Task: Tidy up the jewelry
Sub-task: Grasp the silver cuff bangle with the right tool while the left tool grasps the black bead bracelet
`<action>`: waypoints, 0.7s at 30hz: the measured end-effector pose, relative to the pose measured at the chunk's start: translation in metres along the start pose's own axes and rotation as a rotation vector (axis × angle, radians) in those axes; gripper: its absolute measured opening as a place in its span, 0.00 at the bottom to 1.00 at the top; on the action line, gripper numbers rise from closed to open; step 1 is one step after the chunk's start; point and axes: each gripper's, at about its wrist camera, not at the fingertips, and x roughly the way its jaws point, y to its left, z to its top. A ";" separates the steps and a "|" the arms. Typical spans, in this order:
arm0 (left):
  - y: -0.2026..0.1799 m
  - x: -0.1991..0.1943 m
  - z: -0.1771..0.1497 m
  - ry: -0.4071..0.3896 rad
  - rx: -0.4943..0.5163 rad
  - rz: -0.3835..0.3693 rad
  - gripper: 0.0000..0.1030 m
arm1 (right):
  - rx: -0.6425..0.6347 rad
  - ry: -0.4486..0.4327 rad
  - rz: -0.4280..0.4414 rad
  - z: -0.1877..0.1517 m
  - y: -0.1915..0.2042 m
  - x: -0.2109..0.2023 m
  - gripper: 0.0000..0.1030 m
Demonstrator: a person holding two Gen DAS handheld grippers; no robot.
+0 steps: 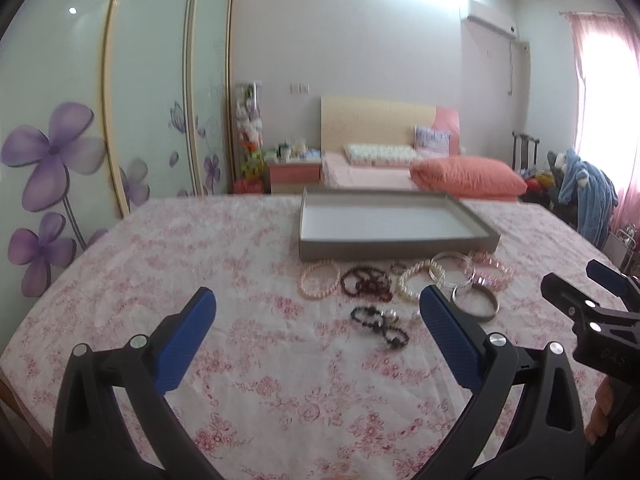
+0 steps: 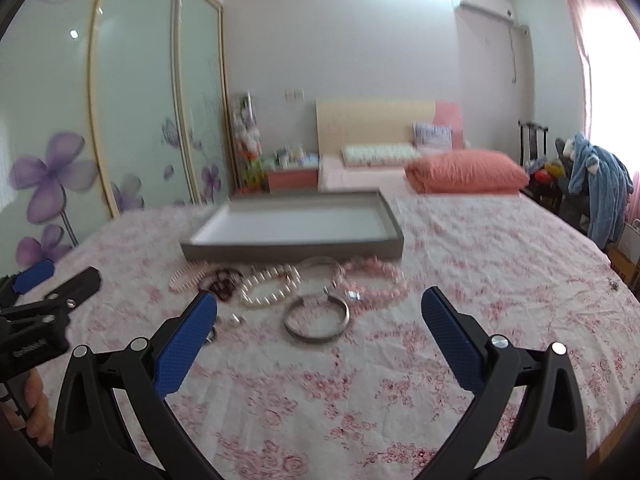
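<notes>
While we are looking along the left tongs (image 1: 318, 308), we are seeing them spread wide with nothing between them, hovering above a flowered bedspread (image 1: 168, 264). A black bead bracelet (image 1: 380, 326) is lying just ahead between the tips, with a pearl earring (image 1: 390, 315) touching it. Beyond are lying a pink pearl bracelet (image 1: 319, 280), a dark red bead strand (image 1: 366, 282), a white pearl bracelet (image 1: 418, 282) and a metal bangle (image 1: 476, 300), all close together just in front of a shallow grey tray (image 1: 396, 248), which is sitting empty with its long side running left to right across our view. The right tongs (image 1: 576, 284) are showing at the edge, apparently open.

Through the right camera, the right tongs (image 2: 320, 308) are gaping wide and holding nothing, and the metal bangle (image 2: 317, 318) is lying flat between their tips. A pink bead bracelet (image 2: 374, 282) is sitting beyond it, near the tray (image 2: 292, 250).

We are judging that nothing is sorted yet. To lift the bangle well, we should be closing one pad inside the ring and one outside, pinching its near rim, since flat rings slip from a grip across the whole hoop.
</notes>
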 end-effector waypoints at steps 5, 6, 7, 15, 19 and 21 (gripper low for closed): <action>0.007 0.022 -0.004 0.081 0.013 -0.008 0.96 | 0.006 0.187 0.005 0.000 -0.008 0.040 0.98; 0.007 0.026 -0.004 0.101 0.020 -0.010 0.96 | 0.005 0.225 0.006 0.000 -0.009 0.047 0.98; 0.007 0.030 -0.004 0.113 0.023 -0.013 0.96 | 0.002 0.270 0.005 -0.002 -0.010 0.057 0.98; 0.004 0.050 -0.002 0.190 0.057 -0.040 0.96 | -0.045 0.483 0.002 -0.017 -0.002 0.113 0.86; 0.002 0.059 -0.004 0.226 0.068 -0.048 0.96 | -0.057 0.490 -0.013 -0.016 0.000 0.122 0.80; 0.000 0.064 -0.004 0.241 0.076 -0.053 0.96 | -0.065 0.491 -0.017 -0.015 0.001 0.124 0.79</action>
